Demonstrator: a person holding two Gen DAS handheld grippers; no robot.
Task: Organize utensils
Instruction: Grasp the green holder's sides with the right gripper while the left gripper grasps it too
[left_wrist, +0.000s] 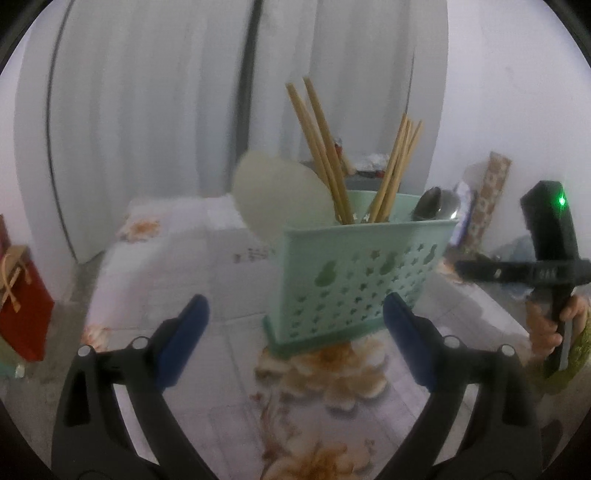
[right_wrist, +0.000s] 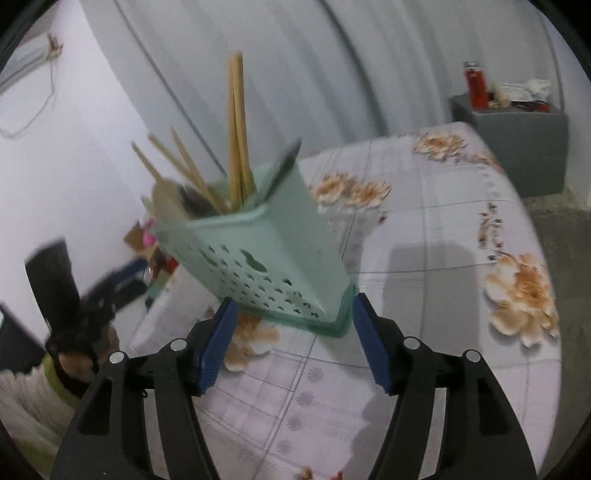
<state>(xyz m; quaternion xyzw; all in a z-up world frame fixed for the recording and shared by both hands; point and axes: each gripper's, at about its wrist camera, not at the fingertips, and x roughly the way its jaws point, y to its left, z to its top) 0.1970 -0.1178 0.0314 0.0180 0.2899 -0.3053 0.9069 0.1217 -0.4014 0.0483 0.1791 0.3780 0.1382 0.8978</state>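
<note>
A mint-green perforated utensil holder (left_wrist: 354, 273) stands on the flowered tablecloth (left_wrist: 192, 266). It holds wooden chopsticks (left_wrist: 325, 147), a white rice paddle (left_wrist: 277, 195) and a metal spoon (left_wrist: 437, 205). My left gripper (left_wrist: 295, 325) is open and empty, just in front of the holder. In the right wrist view the holder (right_wrist: 266, 254) with chopsticks (right_wrist: 236, 129) stands just beyond my right gripper (right_wrist: 291, 332), which is open and empty. The right gripper's body also shows in the left wrist view (left_wrist: 546, 258).
A red gift bag (left_wrist: 22, 306) stands left of the table. A grey box (right_wrist: 517, 144) with a red lighter (right_wrist: 476, 85) and clutter stands past the table's far corner. White curtains hang behind. A patterned roll (left_wrist: 491, 192) leans at the right wall.
</note>
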